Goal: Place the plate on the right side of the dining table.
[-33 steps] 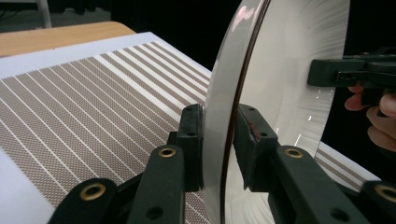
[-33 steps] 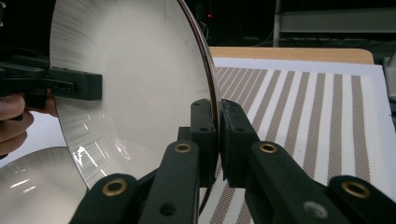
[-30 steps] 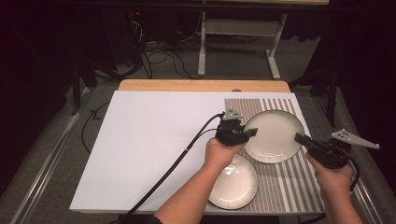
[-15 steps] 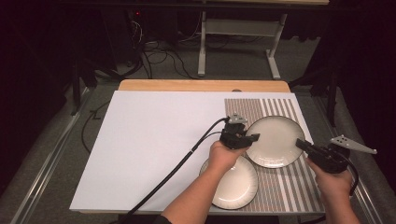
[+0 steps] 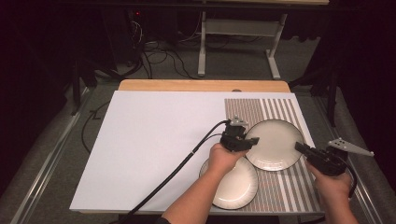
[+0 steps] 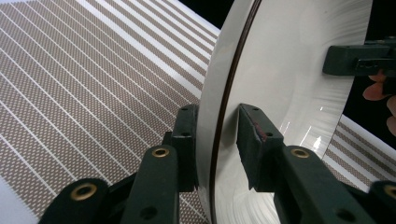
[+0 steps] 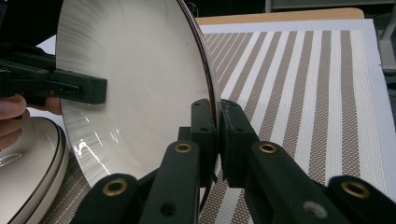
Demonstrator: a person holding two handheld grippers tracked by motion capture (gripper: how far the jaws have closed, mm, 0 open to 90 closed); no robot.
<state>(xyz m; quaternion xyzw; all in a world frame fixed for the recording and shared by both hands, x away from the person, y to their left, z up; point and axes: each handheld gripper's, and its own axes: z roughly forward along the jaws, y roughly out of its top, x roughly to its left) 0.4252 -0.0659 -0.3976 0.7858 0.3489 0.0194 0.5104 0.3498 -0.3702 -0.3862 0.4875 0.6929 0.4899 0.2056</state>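
The plate [image 5: 273,143] was above the striped mat [image 5: 280,109], beside the second plate [image 5: 236,184]. The right gripper [image 7: 218,140] pinched its rim tightly; the left gripper [image 6: 215,140] straddled the opposite rim, jaws just opening, one pad apart. Rigid, glazed and probably slippery, breakable, best held by the rim

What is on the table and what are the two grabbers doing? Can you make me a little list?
held thing: upper plate, white with a dark rim
right gripper: shut on the upper plate's rim
left gripper: jaws either side of the opposite rim, with a gap at one pad; they have just been opening
other plate: on the striped mat, partly under the left hand
table cover: white sheet
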